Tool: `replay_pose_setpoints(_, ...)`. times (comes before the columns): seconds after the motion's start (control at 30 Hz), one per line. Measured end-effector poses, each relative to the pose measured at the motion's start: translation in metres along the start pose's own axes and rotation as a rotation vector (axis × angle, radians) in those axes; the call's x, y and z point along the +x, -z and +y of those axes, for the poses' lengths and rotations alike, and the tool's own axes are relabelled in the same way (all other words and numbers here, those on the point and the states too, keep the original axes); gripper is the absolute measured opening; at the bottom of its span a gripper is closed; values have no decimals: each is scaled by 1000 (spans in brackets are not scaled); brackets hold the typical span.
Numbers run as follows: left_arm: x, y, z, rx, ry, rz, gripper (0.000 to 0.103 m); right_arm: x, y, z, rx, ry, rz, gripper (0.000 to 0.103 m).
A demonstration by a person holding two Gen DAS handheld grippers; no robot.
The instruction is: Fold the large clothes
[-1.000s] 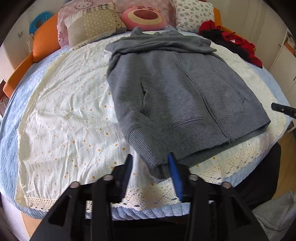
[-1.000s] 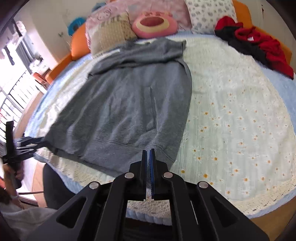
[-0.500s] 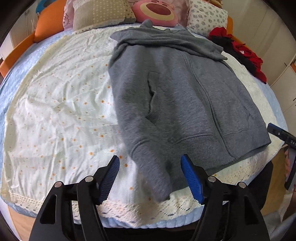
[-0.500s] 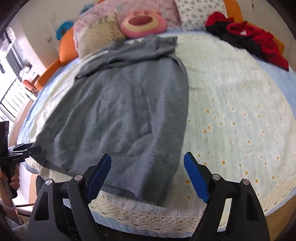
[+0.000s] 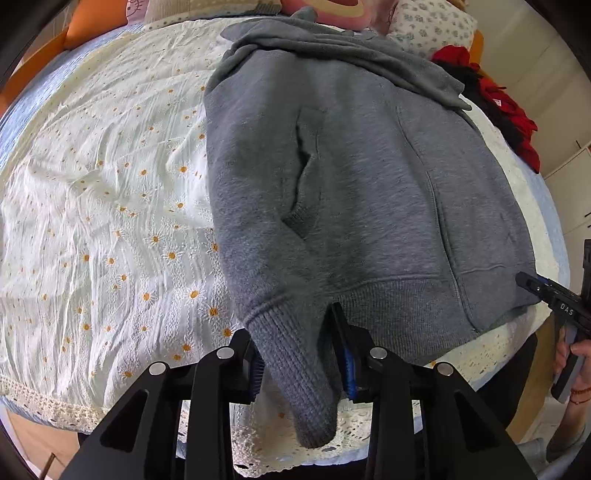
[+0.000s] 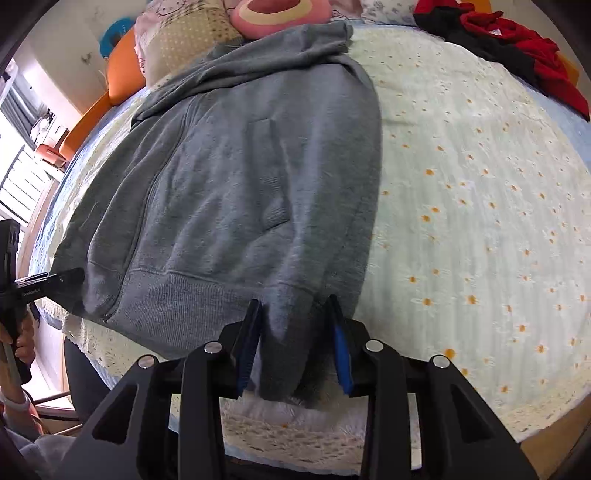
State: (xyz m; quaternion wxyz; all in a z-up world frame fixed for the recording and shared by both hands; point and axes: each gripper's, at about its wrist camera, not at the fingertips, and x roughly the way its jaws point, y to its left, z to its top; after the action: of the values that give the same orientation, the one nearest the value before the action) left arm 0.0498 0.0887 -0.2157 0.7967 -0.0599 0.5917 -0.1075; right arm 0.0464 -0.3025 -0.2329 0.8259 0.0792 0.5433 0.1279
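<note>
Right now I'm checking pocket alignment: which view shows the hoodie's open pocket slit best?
The left wrist view: the pocket slit gapes open mid-frame on the grey hoodie. The right wrist view shows only a flat, closed pocket, faintly outlined.

The letters "DAS" stand in white on the black body of the right tool (image 5: 554, 299), seen at the right edge of the left wrist view; whether more letters follow cannot be told. In the right wrist view the left tool (image 6: 44, 286) at the left edge bears a small pale line of print on its black arm, too small to read. A pillow (image 6: 166, 11) at the head of the bed carries a cartoon cat face, with no legible words on it.
</note>
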Motion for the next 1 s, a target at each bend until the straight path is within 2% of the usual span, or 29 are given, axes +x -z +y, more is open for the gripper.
replay_pose_setpoints(0.07, -1, 2, -4, 22, -43, -5, 50, -4, 2, 3, -16, 42, 4, 37)
replay_pose_setpoints(0.13, 0, 3, -12, 66, -113, -8, 55, -3, 7, 3, -22, 93, 26, 51)
replay_pose_setpoints(0.2, 1, 5, -18, 98, -123, -3, 54, 2, 13, 4, -35, 98, 39, 51)
replay_pose_setpoints(0.27, 4, 4, -21, 98, -96, 8, 40, 5, 14, 3, -33, 87, 32, 50)
replay_pose_setpoints(0.37, 3, 1, -22, 106, -98, 2, 28, 3, 13, 3, -37, 73, 11, 35)
replay_pose_setpoints(0.4, 2, 0, -22, 104, -94, 1, 26, 3, 12, 2, -37, 58, 11, 23)
replay_pose_setpoints(0.43, 1, -2, -22, 105, -86, 0, 21, 1, 10, 1, -27, 34, 7, 17)
replay_pose_setpoints(0.53, -7, -5, -25, 128, -77, -9, 15, -6, 5, 1, -26, -11, -3, 13)
replay_pose_setpoints(0.73, -35, -26, -19, 96, 8, -61, 12, -24, -19, -4, 3, -111, -56, 11)
replay_pose_setpoints(0.87, -57, -52, -24, 120, 20, -129, 12, -42, -47, 7, -56, -107, -135, 11)
replay_pose_setpoints(1.0, -70, -90, -37, 182, -27, -192, 12, -55, -80, 26, -149, -64, -197, 11)
